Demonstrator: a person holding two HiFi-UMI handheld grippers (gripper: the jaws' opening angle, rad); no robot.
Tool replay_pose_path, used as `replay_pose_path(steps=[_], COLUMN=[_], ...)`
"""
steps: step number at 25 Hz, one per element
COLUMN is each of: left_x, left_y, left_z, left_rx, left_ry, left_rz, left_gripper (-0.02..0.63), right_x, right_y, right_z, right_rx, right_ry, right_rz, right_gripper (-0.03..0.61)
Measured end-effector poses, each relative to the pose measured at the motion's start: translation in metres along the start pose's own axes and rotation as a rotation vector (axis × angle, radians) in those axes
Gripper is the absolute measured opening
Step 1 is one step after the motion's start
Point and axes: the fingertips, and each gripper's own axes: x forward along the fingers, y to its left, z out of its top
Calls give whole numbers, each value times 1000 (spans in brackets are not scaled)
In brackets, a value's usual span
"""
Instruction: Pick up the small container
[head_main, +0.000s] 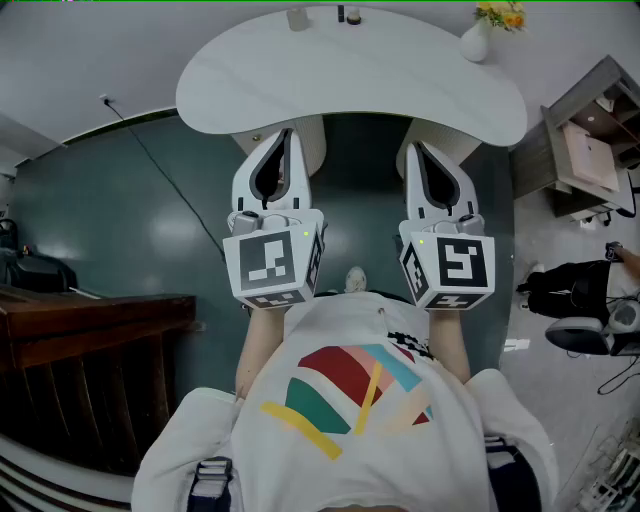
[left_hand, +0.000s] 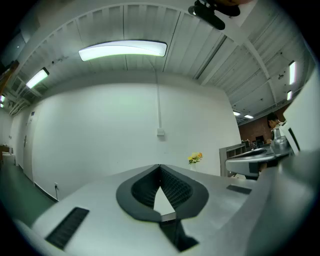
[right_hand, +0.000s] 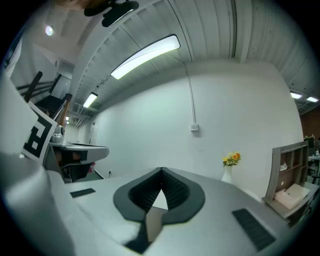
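Both the left claw (head_main: 285, 135) and the right claw (head_main: 414, 148) are held closed and empty at the near edge of the worktop (head_main: 350, 80); the small container (head_main: 297, 18) is seen at its far edge, nearer the left claw.

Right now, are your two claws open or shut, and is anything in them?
Left claw: shut, nothing in it.
Right claw: shut, nothing in it.

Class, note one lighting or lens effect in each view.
Head view: fisheye curves the white table, soft sheen on the green floor. Left gripper view: ceiling light glares, corners vignetted black. Right gripper view: light strip bends, wall bows.
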Motion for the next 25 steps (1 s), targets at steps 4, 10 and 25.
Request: replay_pose_path(steps=[4,10,25], left_x=[6,8,33], left_y=[-3,-5,10], left_z=[0,-5,-14], left_rx=[-5,-9,-42], left_ry=[5,12,12], left_rz=[-2,-6,46], left_gripper=[17,17,17], right_x=[2,4,18], right_y=[-10,-15,-41], right_z=[-1,-12,-21], right_rx=[10,55,-40], right_ry=[7,28,36], right_rz=[-13,-3,-48], right_gripper=[12,12,12])
